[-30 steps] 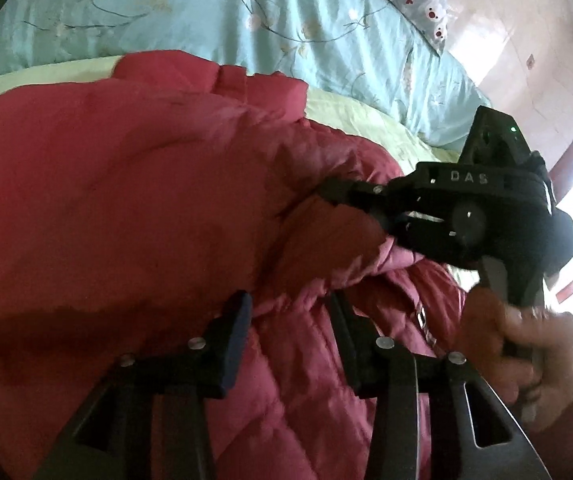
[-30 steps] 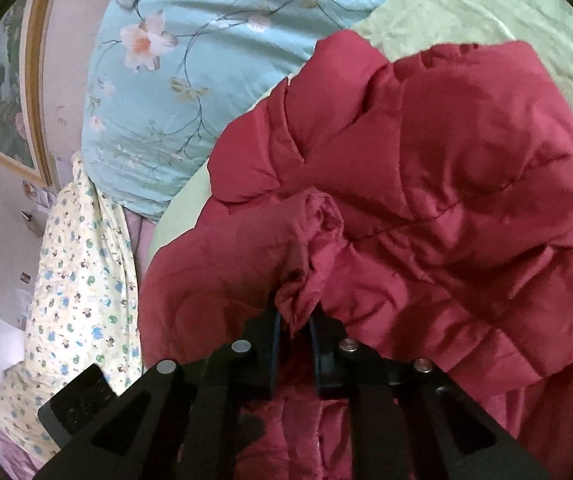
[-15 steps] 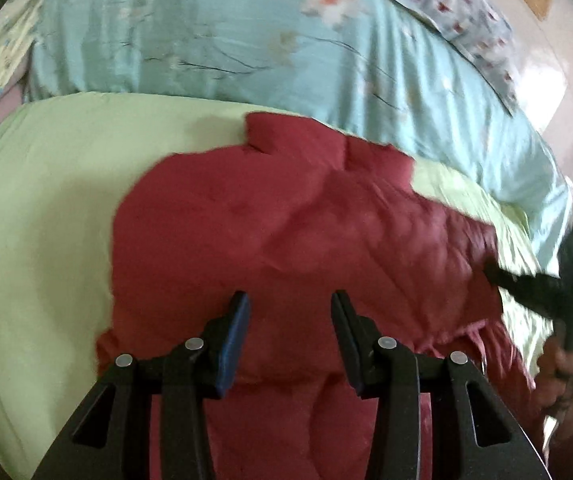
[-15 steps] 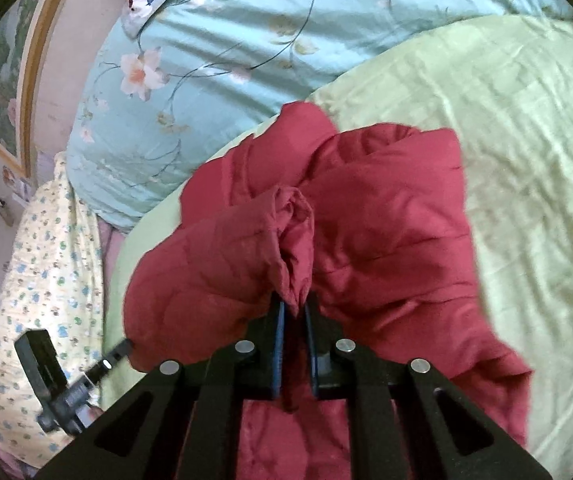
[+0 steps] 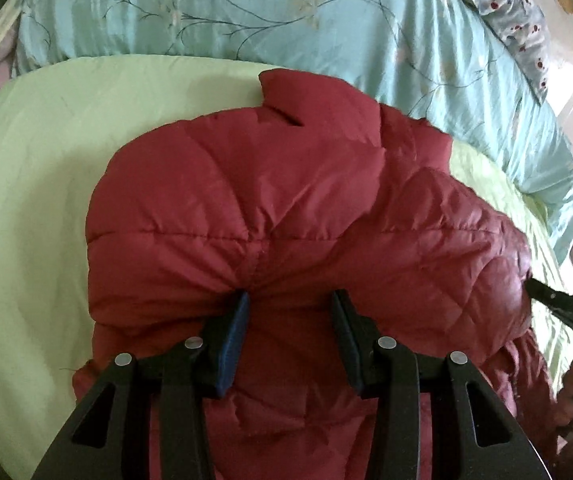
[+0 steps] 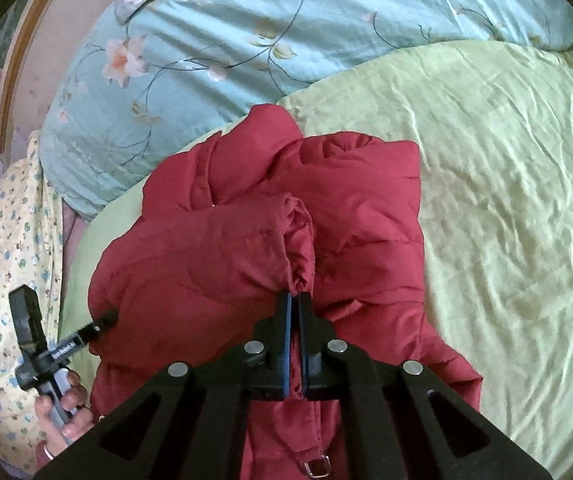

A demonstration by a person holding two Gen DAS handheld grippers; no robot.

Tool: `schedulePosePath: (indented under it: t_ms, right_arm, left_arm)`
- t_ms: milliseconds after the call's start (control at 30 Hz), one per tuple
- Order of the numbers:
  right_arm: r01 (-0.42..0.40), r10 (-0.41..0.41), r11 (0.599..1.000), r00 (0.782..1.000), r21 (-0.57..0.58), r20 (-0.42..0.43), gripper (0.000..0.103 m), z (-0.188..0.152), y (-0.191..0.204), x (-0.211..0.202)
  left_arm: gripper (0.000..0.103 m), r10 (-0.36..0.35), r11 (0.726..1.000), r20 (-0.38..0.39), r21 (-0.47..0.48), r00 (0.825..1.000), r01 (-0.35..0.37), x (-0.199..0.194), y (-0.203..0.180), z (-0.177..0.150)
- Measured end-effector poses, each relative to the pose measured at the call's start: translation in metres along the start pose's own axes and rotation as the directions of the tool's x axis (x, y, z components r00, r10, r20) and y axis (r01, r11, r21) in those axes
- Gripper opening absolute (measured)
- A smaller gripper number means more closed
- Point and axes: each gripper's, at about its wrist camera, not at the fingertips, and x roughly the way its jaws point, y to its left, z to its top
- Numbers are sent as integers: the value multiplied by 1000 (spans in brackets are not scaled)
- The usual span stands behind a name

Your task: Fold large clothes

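Right tongs (image 6: 294, 304) clamp a thin pinch of jacket (image 5: 286, 208) cuff, left tongs (image 5: 288, 304) half-open over padding, gripping nothing; the cuff could slip free.

We see the jacket (image 5: 286, 208) on the sheet (image 5: 26, 200), under and ahead of the left fingers (image 5: 234, 328). Its cuff (image 6: 298, 240) sits between the right fingers (image 6: 284, 336). The quilt (image 6: 206, 40) lies beyond.

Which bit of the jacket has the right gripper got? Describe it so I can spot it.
On the pale green sheet lies the dark red quilted jacket. The right gripper is shut on a bunched, rolled cuff-like end, a puckered tube standing up above the flatter quilted panels around it.
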Motion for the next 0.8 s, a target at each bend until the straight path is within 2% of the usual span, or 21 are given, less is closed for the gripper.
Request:
schedulePosePath:
  t_ms: [33,100,167,233,333,433,600,700,800]
  right_arm:
    - [7,-7,1000,1000,-4,11,8,0,2,-3]
    - [74,-69,996,992,-43,102,9,0,17,-21]
    - [91,-74,992,980,-87,185,9,-2,35,-38]
    - [78,-50,987,979,-137,199,10,-5,53,-39]
    - [55,-24,971,991,-233,135,12,-12,81,-19]
    - [65,-48,960,996,-271,69,16,-20,90,13]
    - [156,-162,959,987,-236,-5,18,-27,66,51]
    - [149,-157,971,987,-187,-28,14,-27,46,62]
    - [138,-145,977,989,-162,-31,14,-27,38,68]
  left_arm:
    - [42,2,1000,0,1,1000,-2,1,0,0]
    - [42,2,1000,0,0,1000,-2,4,0,2]
    - [42,8,1000,1,3,1000,-8,7,-1,3]
    - [42,20,1000,2,8,1000,-20,6,-3,3]
    - [42,50,998,5,30,999,-51,4,-9,-1]
    - [42,93,994,9,63,996,-93,5,-17,-3]
    - [42,120,987,16,103,993,-121,0,-27,-11]
    - [42,129,984,12,120,992,-130,-5,-32,-12]
    - [42,152,979,23,133,988,-154,-17,-37,-14]
